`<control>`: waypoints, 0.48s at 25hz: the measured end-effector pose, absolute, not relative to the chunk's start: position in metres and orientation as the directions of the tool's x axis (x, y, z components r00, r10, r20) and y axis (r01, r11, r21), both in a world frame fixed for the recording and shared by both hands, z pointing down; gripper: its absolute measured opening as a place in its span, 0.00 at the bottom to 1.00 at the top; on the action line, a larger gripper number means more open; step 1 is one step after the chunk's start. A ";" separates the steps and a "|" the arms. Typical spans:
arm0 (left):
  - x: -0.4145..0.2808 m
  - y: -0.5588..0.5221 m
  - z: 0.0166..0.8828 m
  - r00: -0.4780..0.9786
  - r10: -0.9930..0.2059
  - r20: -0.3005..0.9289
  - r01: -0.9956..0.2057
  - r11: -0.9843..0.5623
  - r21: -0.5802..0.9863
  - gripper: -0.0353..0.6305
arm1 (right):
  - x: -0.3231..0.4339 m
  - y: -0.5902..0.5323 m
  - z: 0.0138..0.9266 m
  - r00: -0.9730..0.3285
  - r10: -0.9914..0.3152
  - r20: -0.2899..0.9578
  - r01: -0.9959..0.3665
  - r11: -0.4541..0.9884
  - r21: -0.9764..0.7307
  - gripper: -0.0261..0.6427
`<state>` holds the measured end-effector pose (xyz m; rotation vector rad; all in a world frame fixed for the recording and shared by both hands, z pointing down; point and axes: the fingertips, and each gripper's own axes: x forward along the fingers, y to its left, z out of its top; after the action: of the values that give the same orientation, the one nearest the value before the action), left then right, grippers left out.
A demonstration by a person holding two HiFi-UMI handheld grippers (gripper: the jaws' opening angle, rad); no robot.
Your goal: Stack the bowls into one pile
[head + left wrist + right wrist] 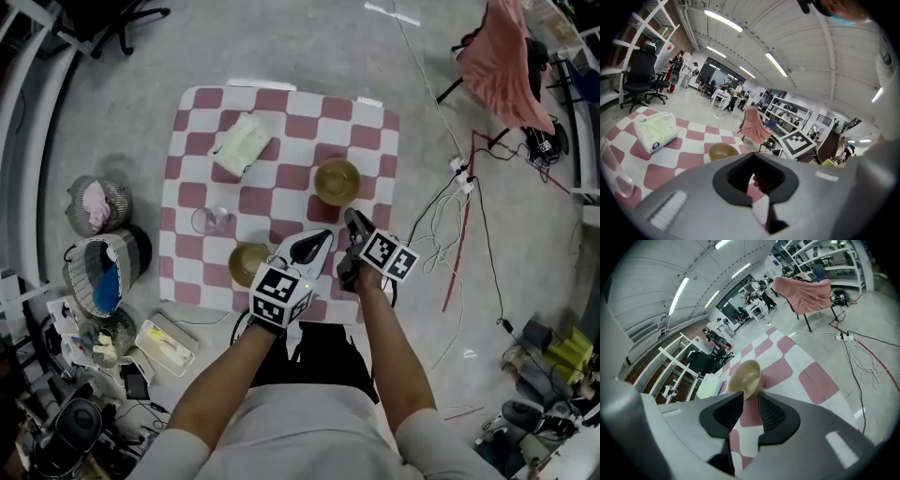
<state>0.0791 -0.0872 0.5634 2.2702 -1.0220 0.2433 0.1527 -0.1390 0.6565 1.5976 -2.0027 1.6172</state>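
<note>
While neither bowl is held, the task is judged to be at its opening step, the reach for a first bowl.

In the head view, the far bowl is seen toward the right edge of the bench, and the near bowl close to the front edge, well apart from it. The left gripper is held over the front edge, just right of the near bowl. The right gripper is pointed toward the far bowl. A drinking glass and a tissue pack lie on the left half.

In the left gripper view, the fingers of the left gripper are shown spread, with only checked cloth in the gap. The far bowl is seen beyond them, with the tissue pack and the glass to the left.

In the right gripper view, the fingers of the right gripper are parted with nothing pinched, and the far bowl is lined up just past their tips.

For the next move, one bowl's rim would have to be taken between spread fingers, then lifted and lowered squarely into the other.
</note>
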 end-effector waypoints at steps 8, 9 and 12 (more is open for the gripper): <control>0.075 -0.097 0.571 0.681 -0.611 0.404 -0.728 -0.505 0.463 0.06 | 0.156 -0.165 0.671 -0.419 -0.646 0.638 -0.728 -0.180 -0.661 0.18; 0.075 -0.098 0.571 0.680 -0.612 0.404 -0.729 -0.505 0.462 0.06 | 0.156 -0.167 0.674 -0.416 -0.643 0.643 -0.728 -0.188 -0.659 0.18; 0.072 -0.098 0.573 0.679 -0.612 0.405 -0.730 -0.503 0.463 0.06 | 0.156 -0.171 0.683 -0.416 -0.626 0.660 -0.722 -0.214 -0.658 0.18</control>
<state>0.0722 -0.0977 0.5726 2.2748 -1.0277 0.2486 0.1556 -0.1710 0.6828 1.6487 -1.9134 1.7214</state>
